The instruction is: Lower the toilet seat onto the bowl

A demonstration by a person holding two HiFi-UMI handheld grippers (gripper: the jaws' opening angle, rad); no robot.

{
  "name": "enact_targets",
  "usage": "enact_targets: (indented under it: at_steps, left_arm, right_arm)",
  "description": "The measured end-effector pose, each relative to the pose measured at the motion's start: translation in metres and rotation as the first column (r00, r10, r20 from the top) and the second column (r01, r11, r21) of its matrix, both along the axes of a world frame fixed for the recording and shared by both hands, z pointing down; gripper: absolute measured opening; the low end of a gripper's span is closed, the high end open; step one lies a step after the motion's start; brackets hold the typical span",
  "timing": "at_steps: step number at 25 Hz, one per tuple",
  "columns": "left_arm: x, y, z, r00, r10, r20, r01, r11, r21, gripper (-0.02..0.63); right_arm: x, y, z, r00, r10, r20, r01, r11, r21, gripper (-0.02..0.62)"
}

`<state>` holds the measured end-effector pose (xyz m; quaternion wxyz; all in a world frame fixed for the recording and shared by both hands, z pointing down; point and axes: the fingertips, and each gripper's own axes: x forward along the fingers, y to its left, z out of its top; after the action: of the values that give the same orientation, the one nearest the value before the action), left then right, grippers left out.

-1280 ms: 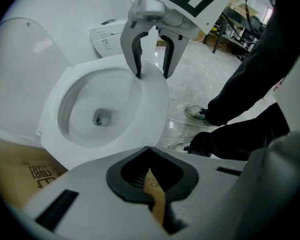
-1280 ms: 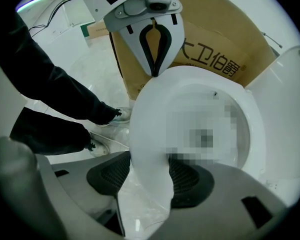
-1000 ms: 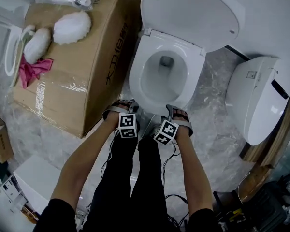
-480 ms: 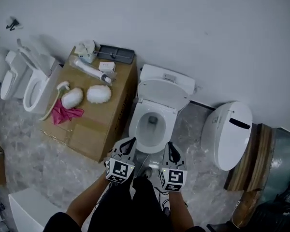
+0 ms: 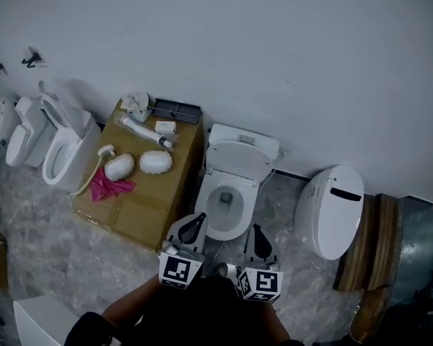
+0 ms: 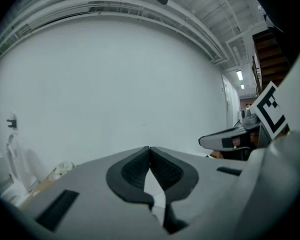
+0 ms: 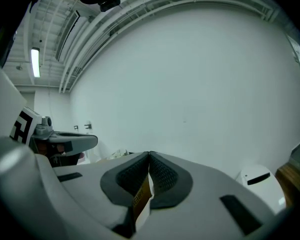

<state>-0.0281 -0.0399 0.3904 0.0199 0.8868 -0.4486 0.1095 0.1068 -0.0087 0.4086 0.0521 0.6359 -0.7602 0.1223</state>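
Head view: the toilet [image 5: 229, 186] stands mid-frame against the wall, small and well ahead. A second ago it filled the view, with both grippers at the front of its bowl [image 5: 223, 206]. Now the left gripper [image 5: 196, 222] and the right gripper [image 5: 257, 233] are drawn back close to the person's body, short of the bowl's front edge and touching nothing. The lid [image 5: 239, 158] stands upright against the tank. A white ring lies flat round the bowl's opening. I take it to be the toilet seat, already down, though at this range it cannot be told from the rim beneath. A cardboard box [image 5: 141, 197] with brushes and a pink cloth on it stands just beside the toilet.

Left gripper view: the fingers [image 6: 134, 170] are clenched, pad against pad, with nothing between them — only bare wall beyond.

Right gripper view: these fingers [image 7: 163, 174] were spread wide a second ago and have snapped together, and they hold nothing either. A second white toilet [image 7: 260, 180] shows low at the right.

Taken together — stepping back, both grippers empty and clenched — this looks like the end of the job, not a reach still to come.
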Motion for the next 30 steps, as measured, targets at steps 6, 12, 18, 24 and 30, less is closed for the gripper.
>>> enact_targets:
  at_steps: [6,12,18,24,30]
  left_arm:
    - [0.003,-0.003,0.003,1.0,-0.008,-0.006,0.008,1.0,-0.011,0.009]
    - [0.003,-0.006,0.007,1.0,-0.016,-0.003,0.016,1.0,-0.019,0.009]
    - [0.001,-0.007,0.002,1.0,-0.021,-0.008,0.021,1.0,-0.015,0.009]
    - [-0.003,-0.001,0.005,1.0,-0.028,-0.015,0.028,0.999,-0.023,0.009]
    - [-0.007,0.006,0.007,0.999,-0.029,-0.017,0.029,0.999,-0.027,0.009]
  right_arm:
    - [-0.002,-0.001,0.004,1.0,-0.017,-0.008,0.017,1.0,-0.003,0.028]
    - [-0.001,-0.007,0.004,1.0,-0.028,-0.01,0.028,1.0,-0.008,0.026]
    - [-0.002,-0.008,0.003,0.999,-0.03,-0.012,0.029,1.0,-0.006,0.026]
    - [-0.005,-0.002,0.003,1.0,-0.029,-0.011,0.029,1.0,-0.008,0.026]
    - [-0.009,0.004,0.004,0.999,-0.035,-0.012,0.035,0.999,-0.009,0.026]
